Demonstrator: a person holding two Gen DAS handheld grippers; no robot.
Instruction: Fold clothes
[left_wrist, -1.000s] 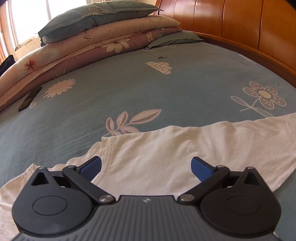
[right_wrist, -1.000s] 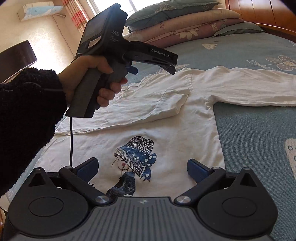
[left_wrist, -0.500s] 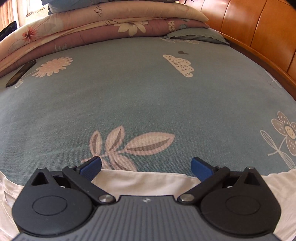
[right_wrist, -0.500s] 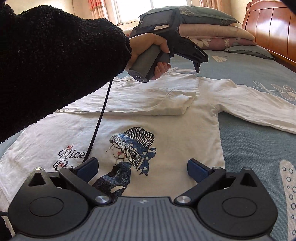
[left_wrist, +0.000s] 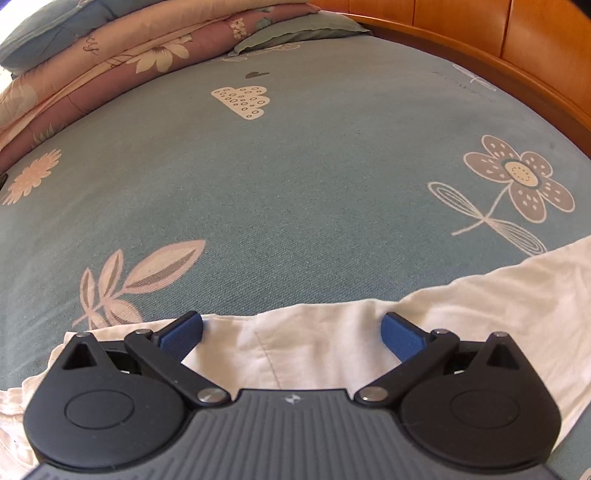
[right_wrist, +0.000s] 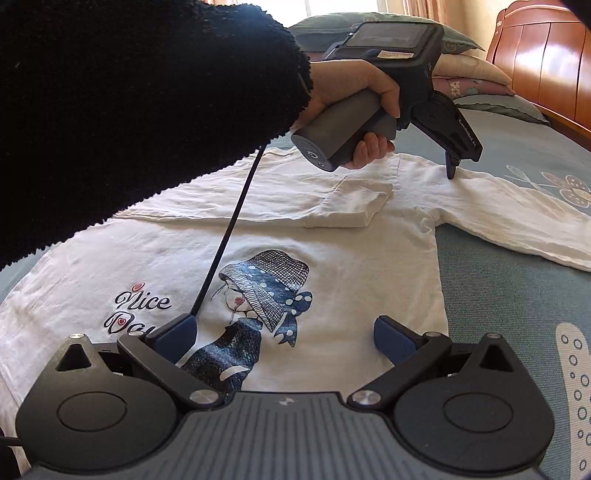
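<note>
A white long-sleeved shirt (right_wrist: 332, 229) lay spread flat on a blue-grey bed sheet (left_wrist: 295, 166) printed with flowers, leaves and clouds, its front bearing a print of a girl in a dotted hat (right_wrist: 258, 295) and the word "Nice" to the left of it. One sleeve (right_wrist: 258, 203) was folded across the chest, its cuff resting near the shoulder seam; the other sleeve (right_wrist: 517, 214) extended outward toward the headboard side of the bed. The left gripper (left_wrist: 291, 328), held in a hand (right_wrist: 354, 99) emerging from a black fuzzy sleeve (right_wrist: 129, 110), was lowered over the shoulder region at the far edge of the shirt, its blue-padded fingers (left_wrist: 181, 332) spread wide with white cloth visible between them and nothing grasped; in the right wrist view one fingertip stood at the fabric, though contact could not be confirmed. The right gripper (right_wrist: 284, 334) hovered above the lower part of the printed front, its fingers (right_wrist: 395, 339) likewise parted and empty. A black cable (right_wrist: 229, 229) ran from the left gripper's handle down across the shirt. Stacked folded quilts and pillows (left_wrist: 129, 59) occupied the far edge of the bed beside the wooden headboard (left_wrist: 517, 48).
</note>
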